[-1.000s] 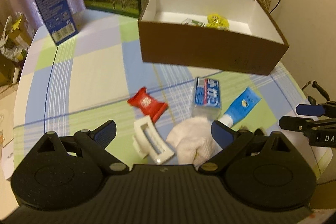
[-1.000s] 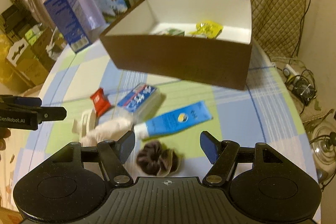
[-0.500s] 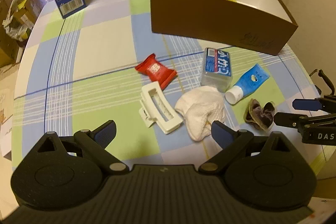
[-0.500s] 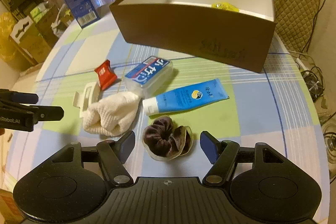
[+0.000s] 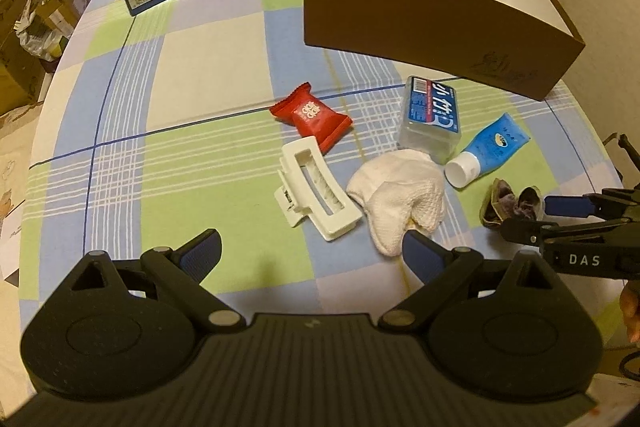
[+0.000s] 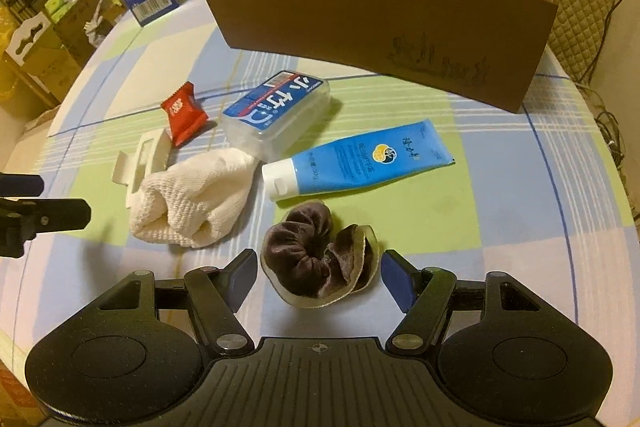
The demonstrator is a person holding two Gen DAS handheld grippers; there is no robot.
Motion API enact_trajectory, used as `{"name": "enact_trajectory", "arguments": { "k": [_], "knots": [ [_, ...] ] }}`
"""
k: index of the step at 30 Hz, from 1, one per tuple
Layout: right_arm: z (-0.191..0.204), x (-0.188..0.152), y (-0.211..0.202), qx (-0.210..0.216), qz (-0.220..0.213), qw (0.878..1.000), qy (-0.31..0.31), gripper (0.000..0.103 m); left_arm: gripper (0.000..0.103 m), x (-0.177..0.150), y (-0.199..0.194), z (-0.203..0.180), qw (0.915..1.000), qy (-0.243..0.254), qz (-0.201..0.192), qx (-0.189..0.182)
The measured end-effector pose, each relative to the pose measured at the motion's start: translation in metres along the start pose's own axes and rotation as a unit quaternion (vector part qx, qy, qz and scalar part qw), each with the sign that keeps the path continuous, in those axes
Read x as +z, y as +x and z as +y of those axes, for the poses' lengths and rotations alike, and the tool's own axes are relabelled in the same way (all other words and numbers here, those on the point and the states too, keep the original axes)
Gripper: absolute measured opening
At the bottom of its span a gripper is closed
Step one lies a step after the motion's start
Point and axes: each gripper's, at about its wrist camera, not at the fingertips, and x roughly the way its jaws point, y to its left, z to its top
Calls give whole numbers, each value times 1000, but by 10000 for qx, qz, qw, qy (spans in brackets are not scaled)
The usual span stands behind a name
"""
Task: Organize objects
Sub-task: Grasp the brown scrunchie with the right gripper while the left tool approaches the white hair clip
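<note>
Between your right gripper's (image 6: 318, 273) spread fingers lies the dark brown scrunchie (image 6: 316, 261), flat on the checked tablecloth (image 6: 500, 195); the blue pads stand on both its sides and I cannot tell if they touch it. Just beyond it you see the blue tube (image 6: 356, 161) with its white cap pointing left, and beside that the white knitted cloth (image 6: 192, 201). Your left gripper (image 5: 312, 247) also has its jaws wide apart and holds nothing; it hovers near the white hair claw (image 5: 316, 193). Farther from you lie the red snack packet (image 5: 310, 117) and the clear box with the blue label (image 5: 432, 117). At the far side stands the brown box (image 5: 432, 13), open at the top
</note>
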Motion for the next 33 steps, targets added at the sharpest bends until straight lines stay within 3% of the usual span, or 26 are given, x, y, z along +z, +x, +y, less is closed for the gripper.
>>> {"name": "enact_trajectory", "arguments": {
  "k": [11,13,19,33],
  "knots": [
    [3,1,12,-75,21,10000,-58,62,95,2,5,7,9999,-127,-16,89],
    [5,0,13,-77,0,9998,-194,41,95,2,6,8,9998,-151,-22,97],
    [5,1,13,-145,-69,9990,-418,16,95,6,13,8,9998,-174,22,125],
    [-40,18,-12,-357,-320,9981,383,14,90,29,46,12,9993,-261,5,254]
  ]
}}
